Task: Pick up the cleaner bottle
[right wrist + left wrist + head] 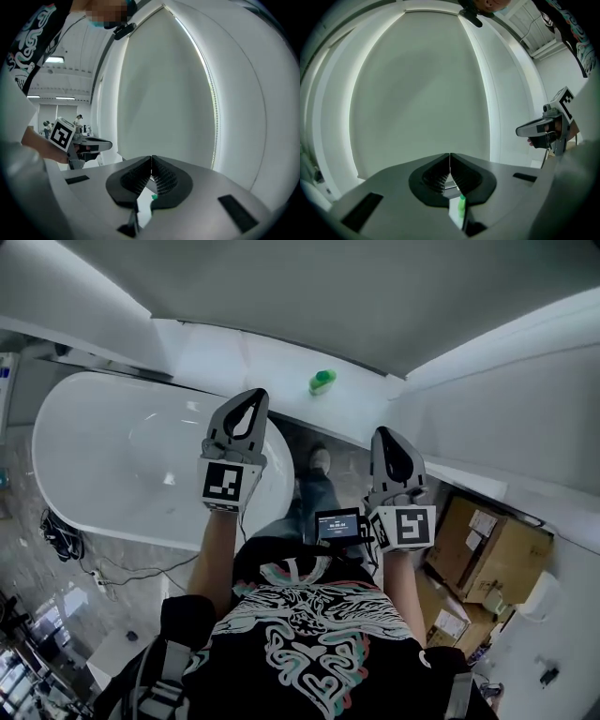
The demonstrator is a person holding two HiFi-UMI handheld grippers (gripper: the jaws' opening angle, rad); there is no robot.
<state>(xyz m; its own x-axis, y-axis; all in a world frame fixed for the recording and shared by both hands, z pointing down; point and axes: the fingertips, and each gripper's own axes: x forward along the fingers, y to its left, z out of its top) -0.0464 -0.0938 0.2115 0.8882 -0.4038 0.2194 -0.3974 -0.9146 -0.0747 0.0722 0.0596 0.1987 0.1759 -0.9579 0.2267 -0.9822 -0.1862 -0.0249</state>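
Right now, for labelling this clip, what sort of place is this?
Likely a bathroom mock-up: a white oval bathtub, a small green cleaner bottle on a white ledge, and brown cardboard boxes.

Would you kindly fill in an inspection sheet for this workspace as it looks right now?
Surface: white ledge running behind the bathtub.
Job's things: green bottle stands on the ledge, untouched.
Clutter: cardboard boxes on the floor at the right.
Grippers: left tongs and right tongs are both shut and empty, held in the air short of the bottle.
Cables: a tangle of cables on the floor beside the bathtub.
Surroundings: white walls; nothing else seen.
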